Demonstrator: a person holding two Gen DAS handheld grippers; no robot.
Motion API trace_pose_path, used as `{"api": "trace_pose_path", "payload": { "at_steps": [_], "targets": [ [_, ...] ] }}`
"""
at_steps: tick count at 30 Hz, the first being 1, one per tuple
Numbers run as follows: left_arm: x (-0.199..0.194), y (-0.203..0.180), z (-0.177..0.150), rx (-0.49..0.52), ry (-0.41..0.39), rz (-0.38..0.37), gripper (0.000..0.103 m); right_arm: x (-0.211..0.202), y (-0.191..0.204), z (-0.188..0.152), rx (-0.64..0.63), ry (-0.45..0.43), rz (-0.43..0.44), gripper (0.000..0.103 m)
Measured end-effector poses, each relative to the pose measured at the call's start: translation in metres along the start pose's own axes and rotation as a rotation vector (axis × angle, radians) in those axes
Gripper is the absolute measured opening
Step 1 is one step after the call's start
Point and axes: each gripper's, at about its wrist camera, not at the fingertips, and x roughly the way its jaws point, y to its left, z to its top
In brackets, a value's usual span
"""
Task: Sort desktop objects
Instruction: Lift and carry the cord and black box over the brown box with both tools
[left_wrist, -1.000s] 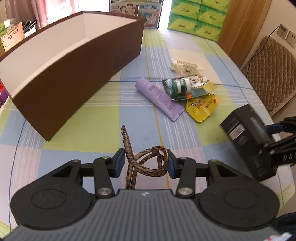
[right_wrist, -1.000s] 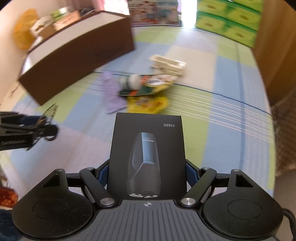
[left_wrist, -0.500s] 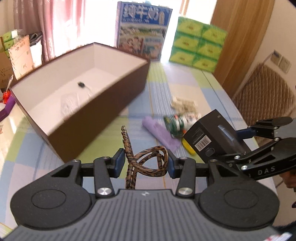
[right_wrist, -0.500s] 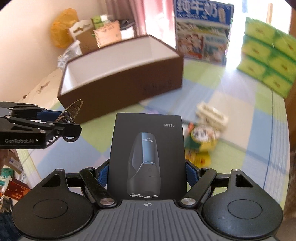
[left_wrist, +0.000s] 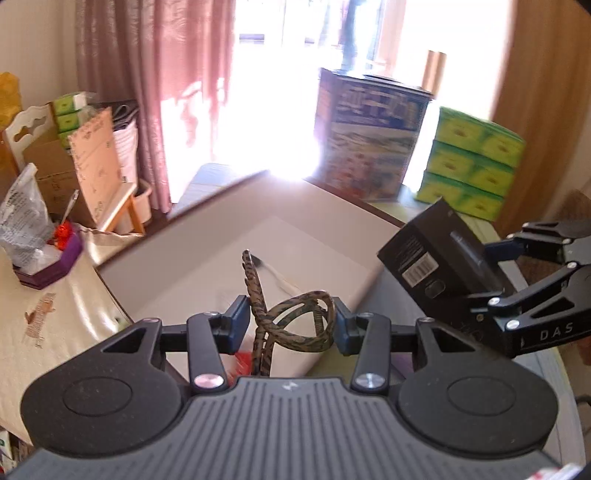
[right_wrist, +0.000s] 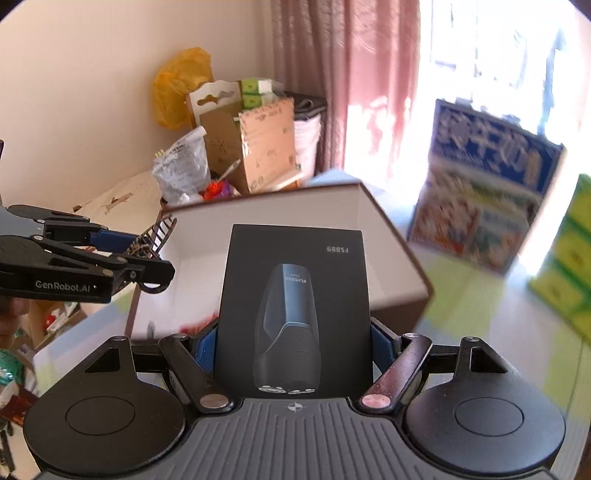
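Note:
My left gripper (left_wrist: 287, 324) is shut on a looped leopard-print strap (left_wrist: 291, 321), held up over the open brown box with a white inside (left_wrist: 310, 240). A small dark item lies on the box floor. My right gripper (right_wrist: 293, 343) is shut on a black shaver box (right_wrist: 295, 295) marked FS889, its far end over the brown box (right_wrist: 391, 236). In the left wrist view the shaver box (left_wrist: 436, 254) and the right gripper (left_wrist: 495, 273) hang at the right, above the brown box's near right corner. The right wrist view shows the left gripper (right_wrist: 147, 258) with the strap at the left.
A printed carton (left_wrist: 373, 136) and stacked green tissue packs (left_wrist: 472, 162) stand at the table's far end by the bright window. Cardboard boxes and bags (right_wrist: 229, 147) crowd the corner beyond the brown box. The checked tablecloth (right_wrist: 480, 314) lies at the right.
Both grippers have risen and swung toward the brown box, carrying the strap and the shaver box. The loose items on the tablecloth have dropped out of view; the box's white inside now fills the middle.

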Motion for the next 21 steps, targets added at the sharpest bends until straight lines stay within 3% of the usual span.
{"api": "trace_pose_path", "payload": {
  "at_steps": [9, 14, 21],
  "targets": [
    [0.057, 0.068, 0.037, -0.115, 0.076, 0.073, 0.041, 0.088, -0.024, 0.067, -0.09, 0.06, -0.068, 0.076],
    [0.093, 0.091, 0.033, -0.154, 0.147, 0.149, 0.041, 0.136, -0.038, 0.074, -0.135, 0.116, -0.09, 0.076],
    [0.14, 0.102, 0.024, -0.188, 0.247, 0.184, 0.041, 0.187, -0.052, 0.065, -0.177, 0.196, -0.084, 0.076]
  ]
}}
